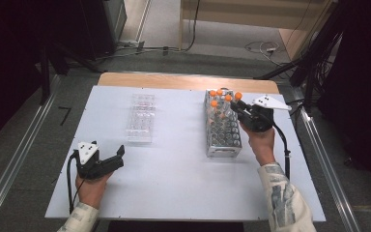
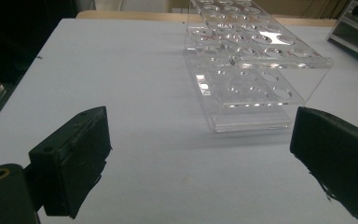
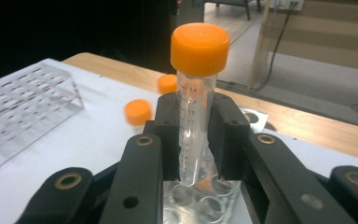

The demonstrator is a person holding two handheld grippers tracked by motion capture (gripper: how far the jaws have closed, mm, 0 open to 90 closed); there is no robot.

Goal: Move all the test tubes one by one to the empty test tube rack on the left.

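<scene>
R gripper (image 3: pixel 196 140) jaws clamped on tube (image 3: pixel 195 116) mid-body, below cap (image 3: pixel 199 43). Likely light, stiff, slick plastic; grip the barrel, not cap. L gripper (image 2: pixel 200 158) jaws wide open, empty.

Clear glossy plastic tube rack (image 2: pixel 256 70); shiny perforated metal rack (image 1: pixel 222 130); transparent graduated tube (image 3: pixel 193 126) with smooth orange plastic cap (image 3: pixel 199 49); matt white worktop (image 1: pixel 174 169), wooden edge.
</scene>
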